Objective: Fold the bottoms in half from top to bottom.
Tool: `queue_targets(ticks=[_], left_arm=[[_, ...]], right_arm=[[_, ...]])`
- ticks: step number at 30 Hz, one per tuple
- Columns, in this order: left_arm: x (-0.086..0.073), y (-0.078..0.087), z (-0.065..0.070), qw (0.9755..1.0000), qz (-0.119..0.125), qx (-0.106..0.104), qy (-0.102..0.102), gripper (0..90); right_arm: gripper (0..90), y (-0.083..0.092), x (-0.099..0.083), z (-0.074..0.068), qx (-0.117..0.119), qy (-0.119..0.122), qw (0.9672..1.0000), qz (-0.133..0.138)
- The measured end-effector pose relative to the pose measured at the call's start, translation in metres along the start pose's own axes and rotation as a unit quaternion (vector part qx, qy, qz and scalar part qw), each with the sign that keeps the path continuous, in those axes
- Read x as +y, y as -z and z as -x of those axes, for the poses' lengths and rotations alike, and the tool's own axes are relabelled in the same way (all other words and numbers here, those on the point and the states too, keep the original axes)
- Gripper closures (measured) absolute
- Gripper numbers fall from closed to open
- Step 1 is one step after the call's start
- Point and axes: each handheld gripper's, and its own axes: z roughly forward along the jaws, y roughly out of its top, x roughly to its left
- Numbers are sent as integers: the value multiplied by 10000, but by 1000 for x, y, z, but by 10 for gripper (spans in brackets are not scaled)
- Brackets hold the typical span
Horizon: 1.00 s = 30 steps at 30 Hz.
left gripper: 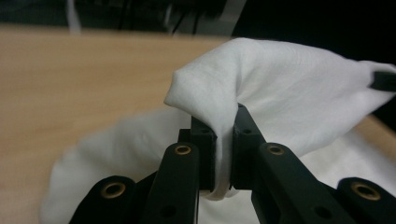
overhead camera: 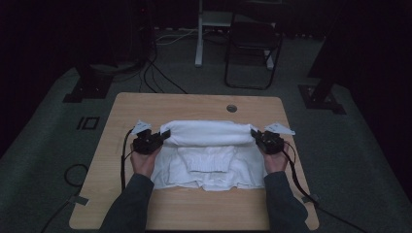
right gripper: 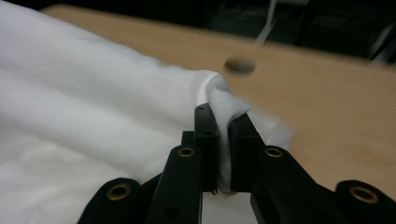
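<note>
A white garment (overhead camera: 204, 150) lies on the wooden table (overhead camera: 145, 104), its far edge lifted into a raised band between the two grippers. My left gripper (overhead camera: 164, 136) is shut on the band's left corner; in the left gripper view the white garment (left gripper: 280, 93) is pinched between the black jaws of my left gripper (left gripper: 224, 140). My right gripper (overhead camera: 255, 135) is shut on the right corner; in the right gripper view a fold of the white garment (right gripper: 93, 102) sits squeezed between the jaws of my right gripper (right gripper: 223, 135). The ribbed hem of the garment rests near the middle.
A round cable hole (overhead camera: 231, 108) sits in the table near its far edge, also the cable hole (right gripper: 239, 65) beyond the right jaws. A dark chair (overhead camera: 252, 48) and a white desk leg (overhead camera: 199, 34) stand on the floor behind. Cables trail from both grippers.
</note>
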Motion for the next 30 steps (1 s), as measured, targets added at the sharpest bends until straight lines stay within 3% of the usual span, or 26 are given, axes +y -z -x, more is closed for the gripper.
queue_targets(ticks=[1, 2, 6, 7, 8, 9, 10, 11, 12, 13, 14, 15, 17, 18, 19, 20, 21, 24, 25, 26, 28, 29, 30], left_arm=[[1, 11, 5, 9999, 111, -34, -127, 836], [1, 14, 5, 9998, 141, -82, -104, 836], [-11, 26, 1, 9996, 100, -239, 78, 834], [-26, 31, 0, 9990, -66, -376, 212, 832], [-26, 31, 0, 9990, -66, -376, 212, 828], [-41, 34, 1, 9980, -287, -510, 254, 821], [-41, 34, 1, 9980, -287, -510, 254, 817], [-52, 35, 3, 9965, -477, -628, 275, 809], [-52, 35, 3, 9965, -477, -628, 275, 799], [-59, 37, 5, 9943, -623, -832, 226, 751], [-59, 39, 6, 9952, -596, -765, 133, 701], [-56, 42, 6, 9959, -532, -731, 75, 631], [-45, 49, 7, 9969, -300, -724, 79, 556], [-45, 49, 7, 9969, -300, -724, 79, 537], [-30, 54, 9, 9980, -149, -612, -52, 527], [-30, 54, 9, 9980, -149, -612, -52, 526], [-14, 55, 12, 9989, -61, -415, -189, 528], [-3, 48, 14, 9992, -139, -309, -197, 564], [0, 34, 16, 9983, -456, -335, -158, 589], [0, 34, 16, 9983, -456, -335, -158, 613], [-14, 8, 26, 9917, -1139, -584, -142, 652], [-20, 4, 29, 9898, -1267, -637, -141, 664], [-20, 4, 29, 9898, -1267, -637, -141, 678]], right_arm=[[847, 5, 2, -2, -15, 22, 9999, 111], [847, 21, 4, -7, 15, 123, 9993, 340], [846, 32, -2, -15, 172, 185, 9990, 361], [846, 39, -13, -21, 239, 220, 9991, 289], [846, 39, -13, -21, 239, 220, 9991, 289], [845, 42, -27, -27, 251, 298, 9992, 100], [845, 42, -27, -27, 251, 298, 9992, 100], [843, 44, -43, -28, 254, 262, 9993, -84], [843, 44, -43, -28, 254, 262, 9993, -84], [822, 44, -56, -26, 350, 83, 9989, -307], [780, 43, -58, -25, 350, 81, 9985, -408], [677, 45, -58, -25, 315, 106, 9985, -426], [526, 50, -51, -21, 278, 27, 9993, -256], [526, 50, -51, -21, 278, 27, 9993, -256], [478, 55, -38, -21, 237, -22, 9997, -30], [478, 55, -38, -21, 237, -22, 9997, -30], [472, 54, -24, -24, 260, 31, 9996, 51], [471, 48, -11, -31, 390, 101, 9992, 27], [474, 36, -4, -40, 550, 248, 9982, -62], [474, 36, -4, -40, 550, 248, 9982, -62], [479, 17, -3, -53, 746, 465, 9954, -371], [480, 10, -7, -58, 825, 535, 9938, -517], [480, 10, -7, -58, 825, 535, 9938, -517]])
